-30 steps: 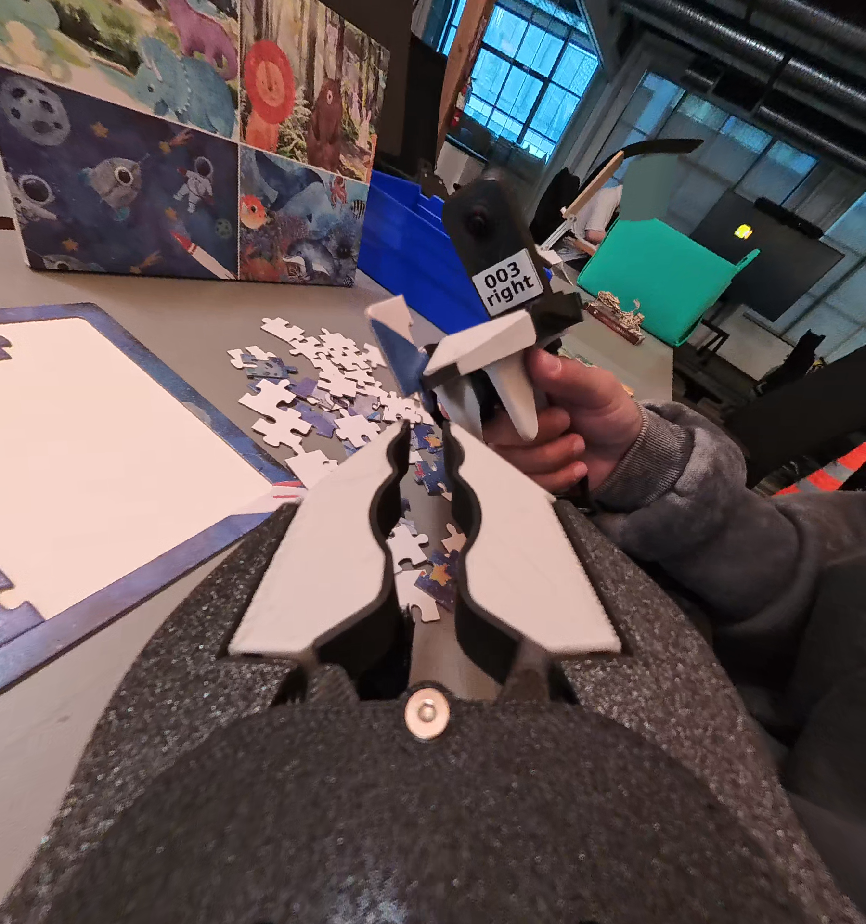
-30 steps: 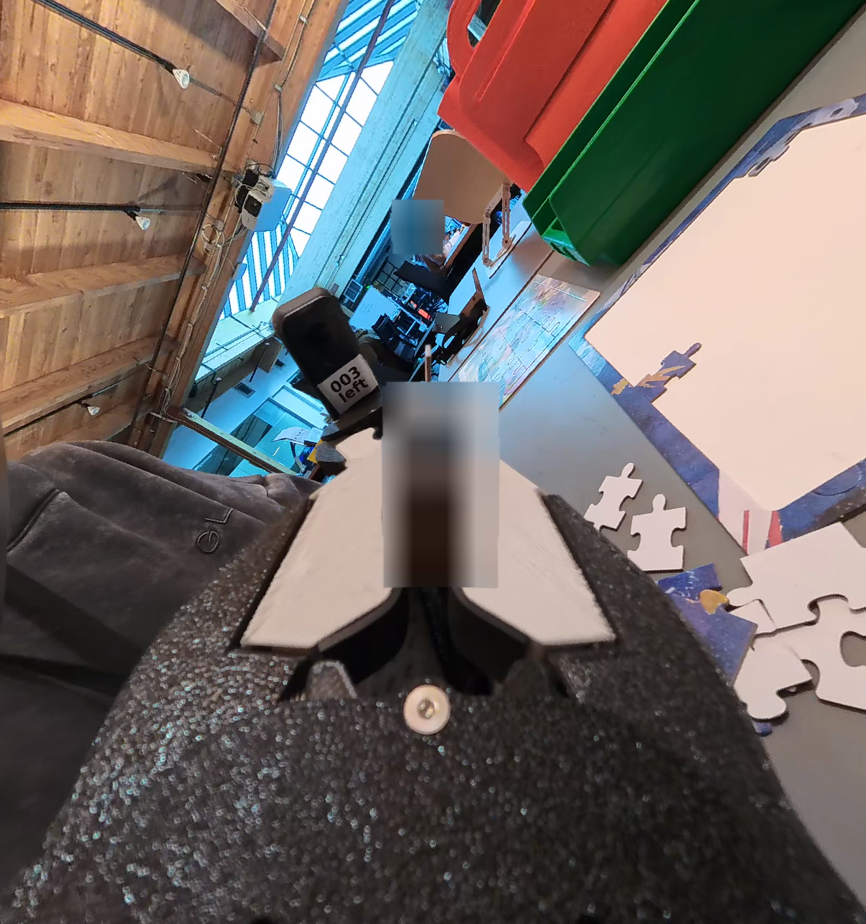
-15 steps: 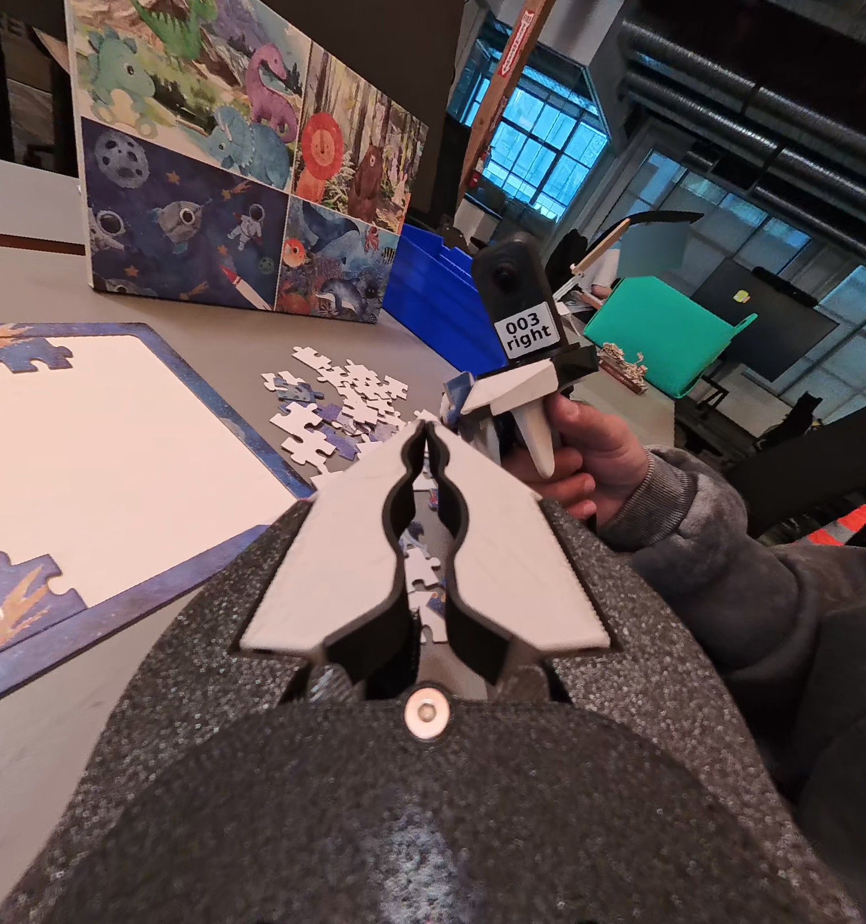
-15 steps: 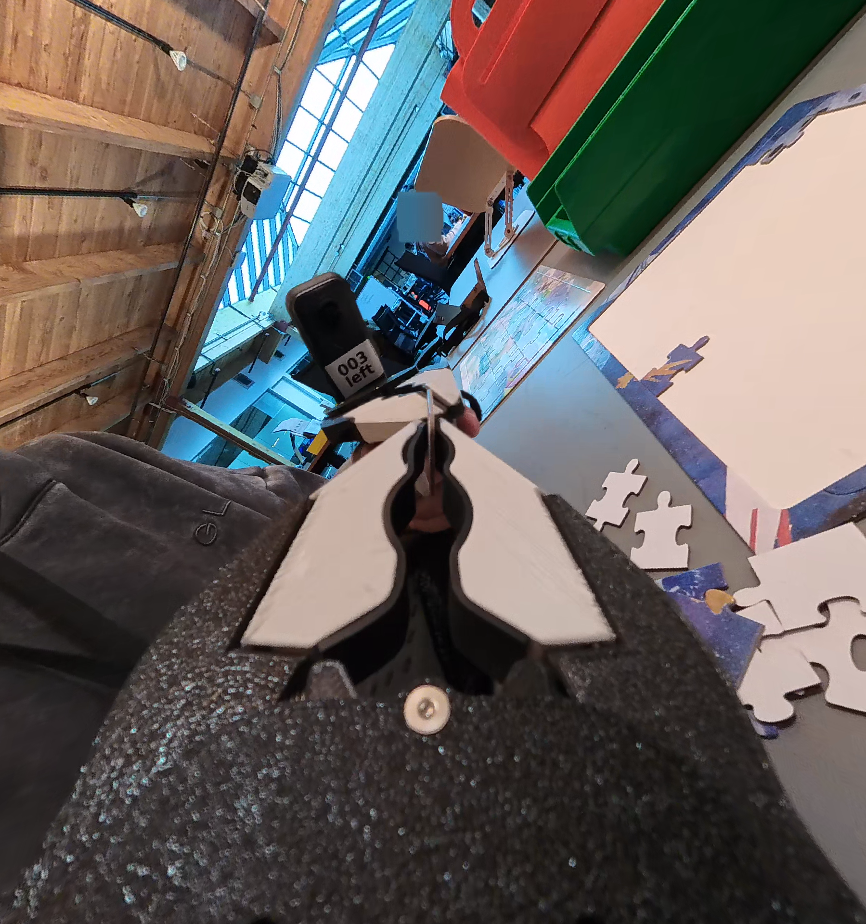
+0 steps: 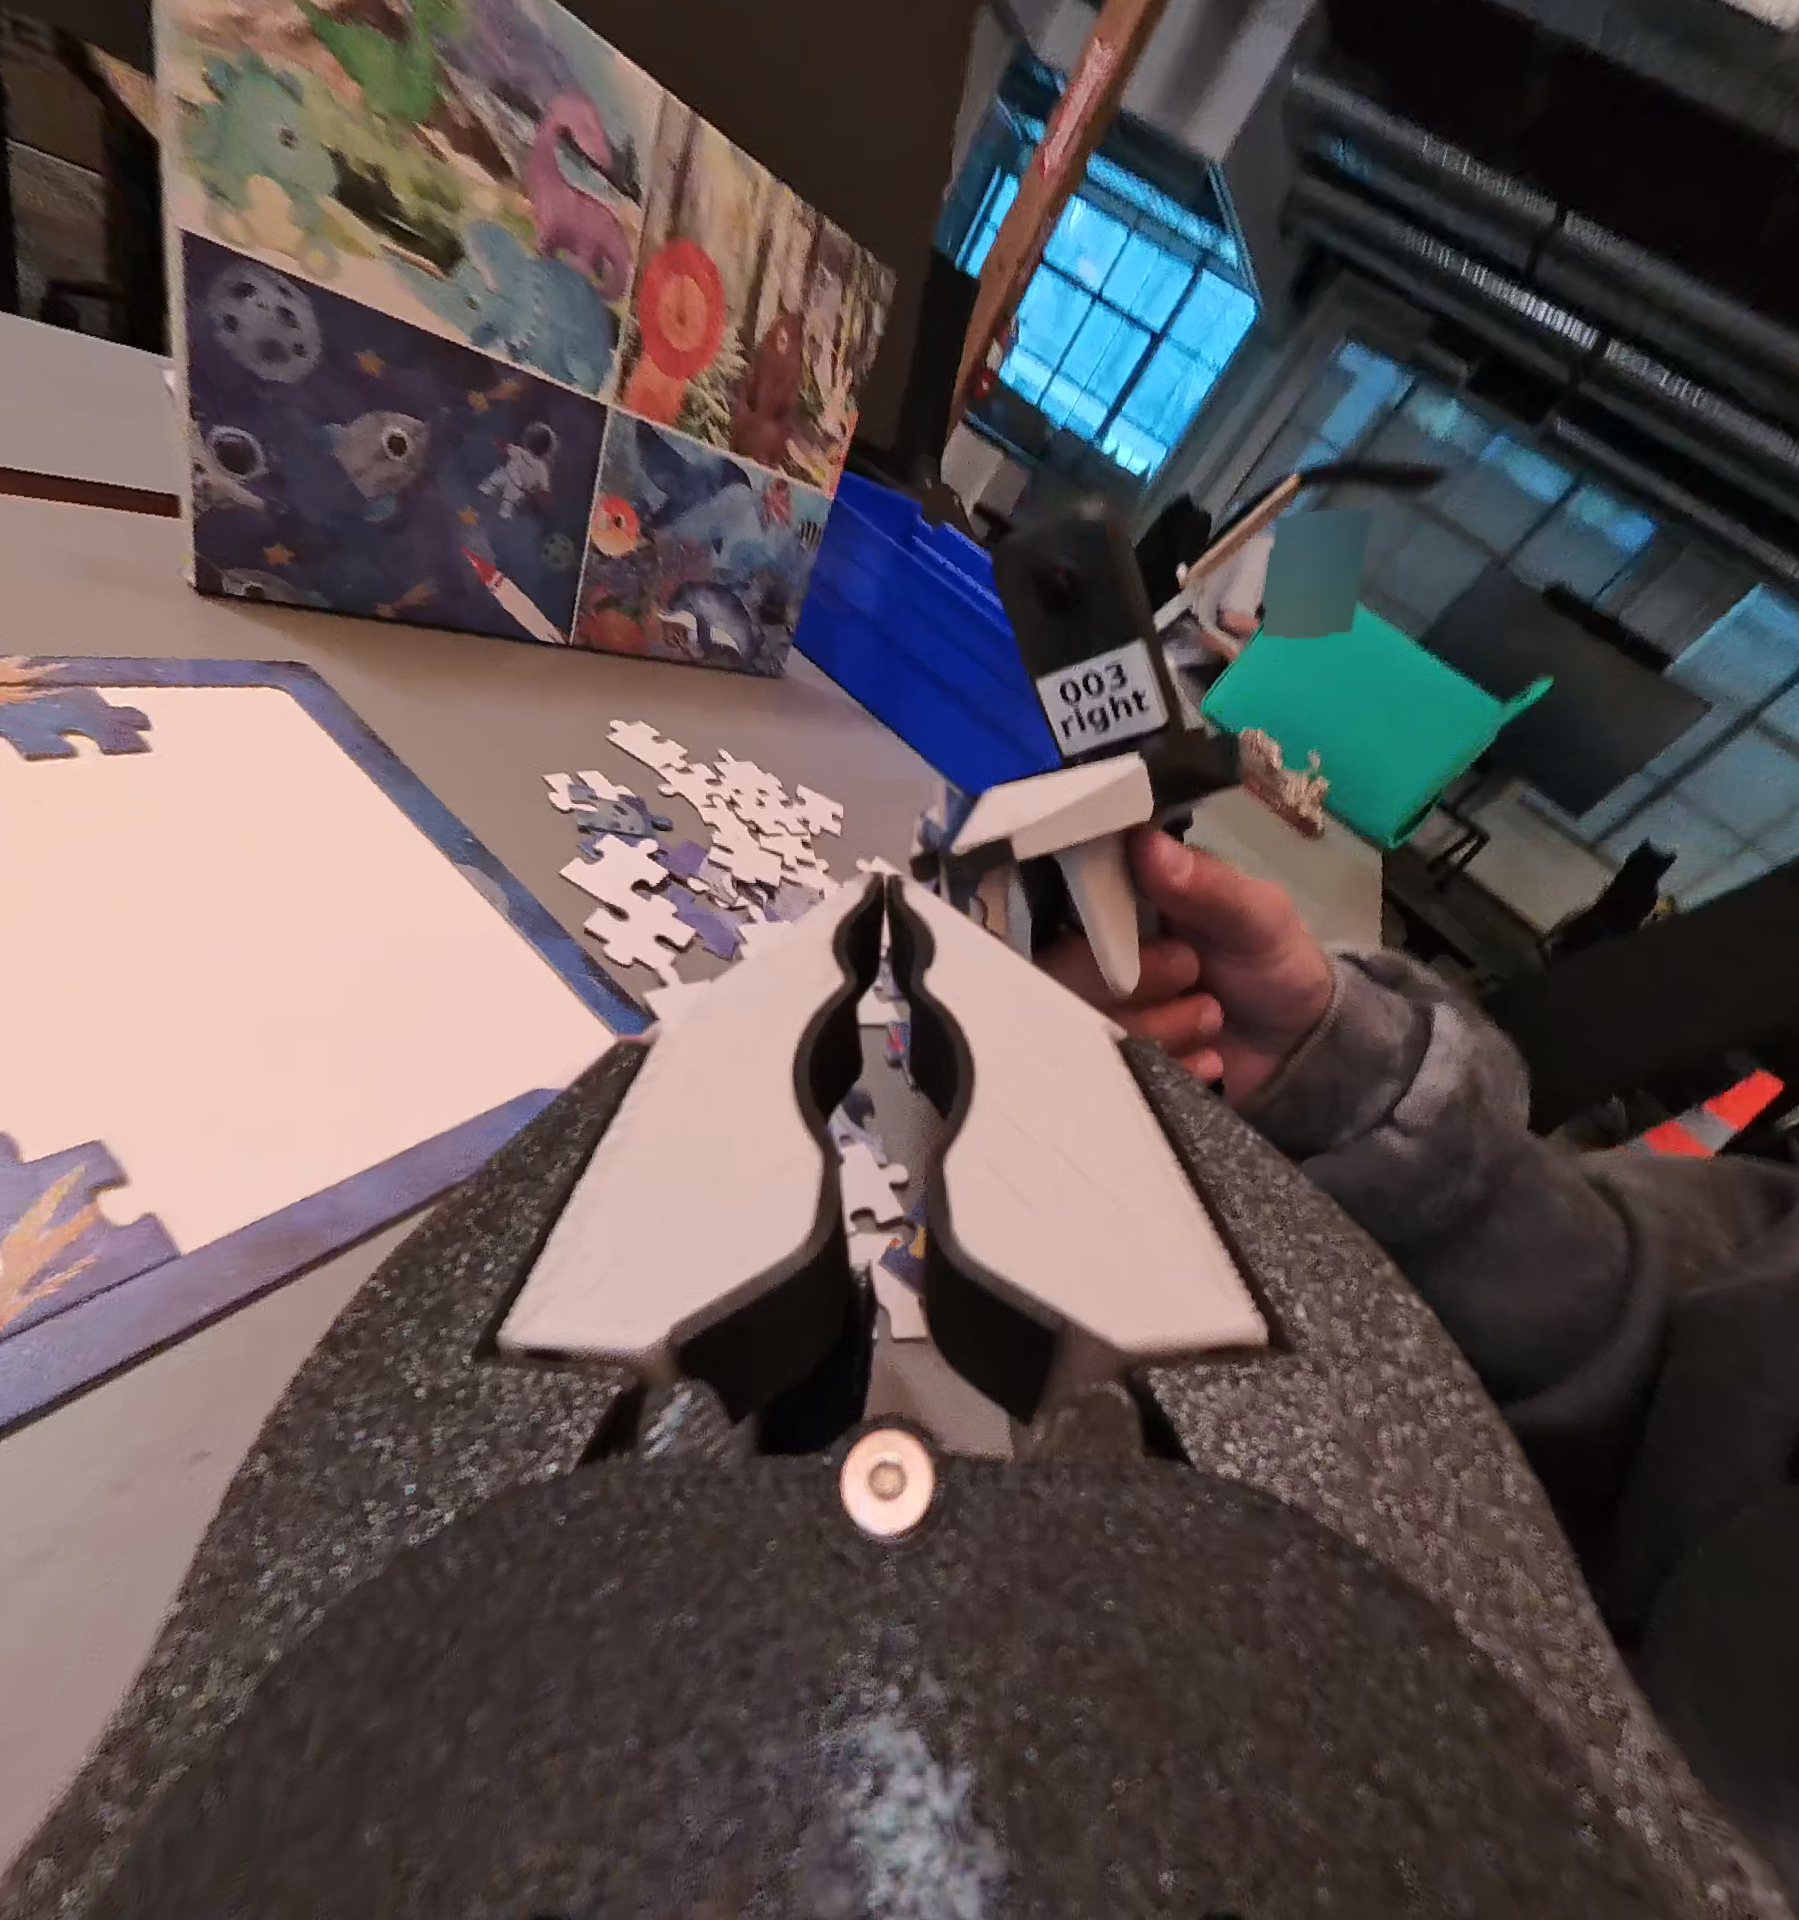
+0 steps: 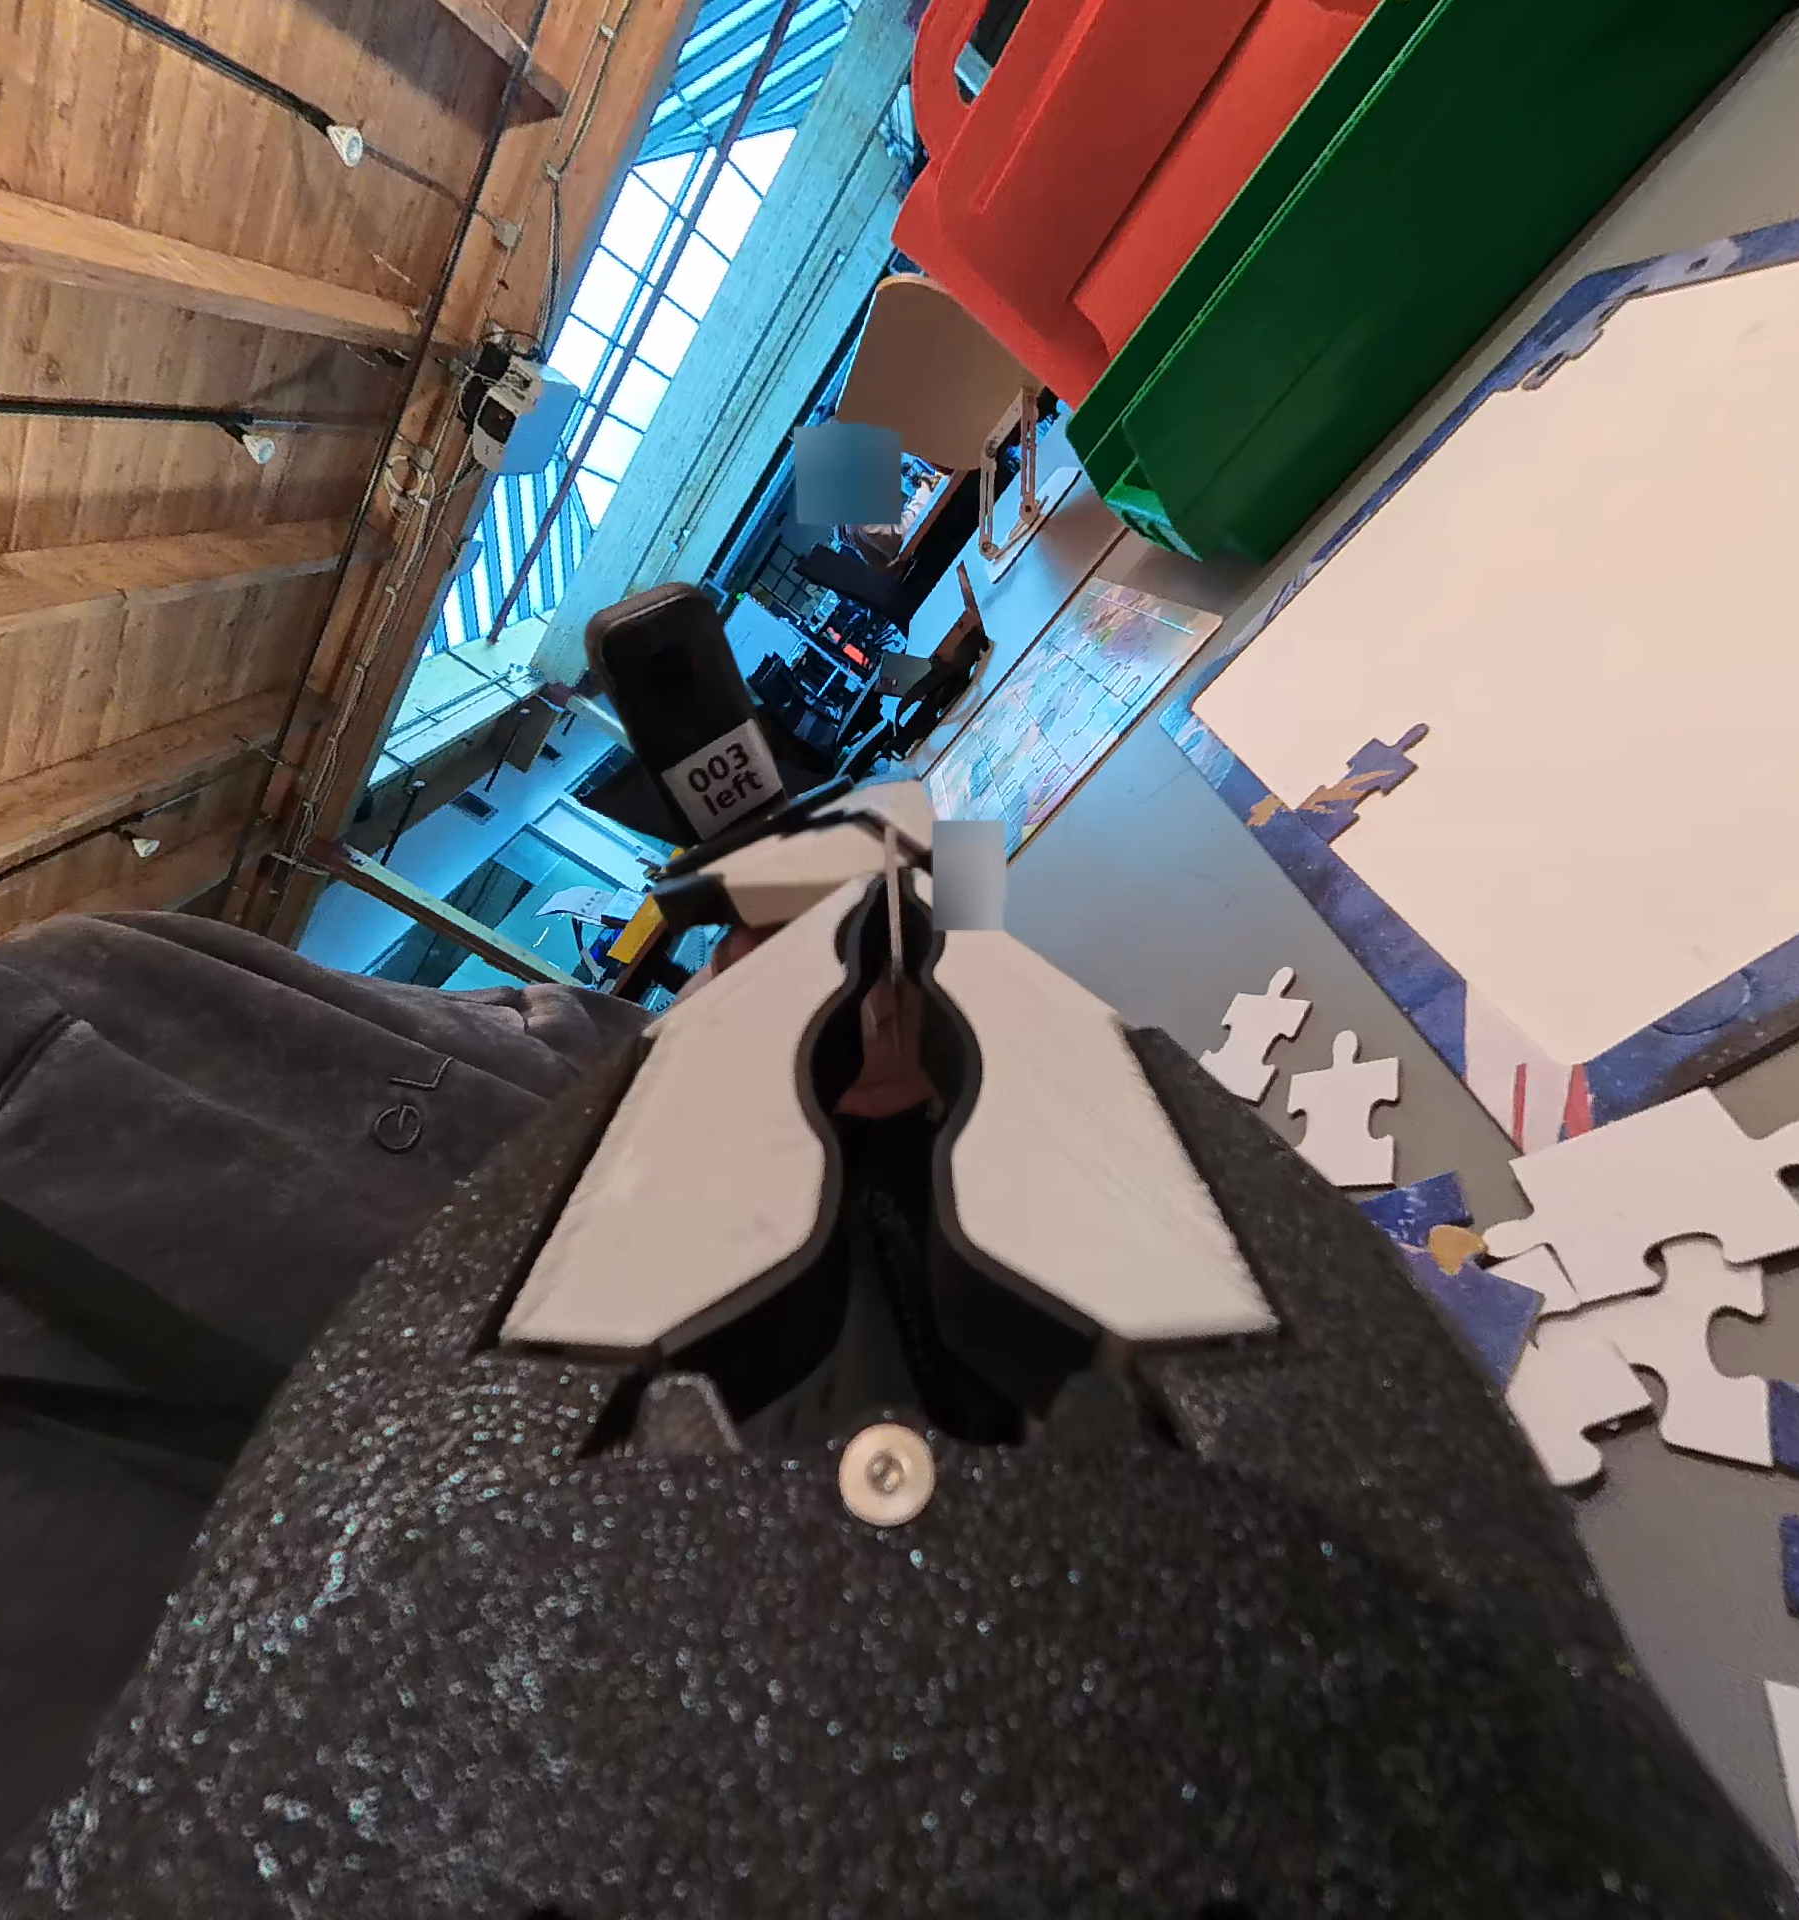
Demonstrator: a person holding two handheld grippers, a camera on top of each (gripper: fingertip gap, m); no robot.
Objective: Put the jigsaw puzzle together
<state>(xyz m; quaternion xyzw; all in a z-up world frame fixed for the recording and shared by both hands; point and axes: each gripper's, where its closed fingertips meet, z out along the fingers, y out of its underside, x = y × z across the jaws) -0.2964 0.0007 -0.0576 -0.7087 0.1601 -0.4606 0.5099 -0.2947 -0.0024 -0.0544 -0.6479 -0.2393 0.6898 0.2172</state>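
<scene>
Jaws of the left gripper (image 5: 884,883) meet at their tips, nothing between them; this view alone shows the picture box (image 5: 500,343) and loose puzzle pieces (image 5: 708,842) on the tabletop (image 5: 521,696) beside the puzzle tray (image 5: 438,831). Right wrist view: right gripper (image 6: 897,914) pinches an edge-on puzzle piece (image 6: 893,894); green bins (image 6: 1394,312) stand behind.

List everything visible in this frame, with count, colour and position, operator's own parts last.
Puzzle frame tray: one, blue border, white inside, table left; two pieces seated.
Loose pieces: a pile, white and blue, right of the tray.
Picture box: one, upright behind.
Blue bins: stacked, beside the box.
Red bin and green bin: beyond the tray.
Left gripper: shut, empty.
Right gripper: shut on a thin piece, seen edge-on.
Hand: grey sleeve.
</scene>
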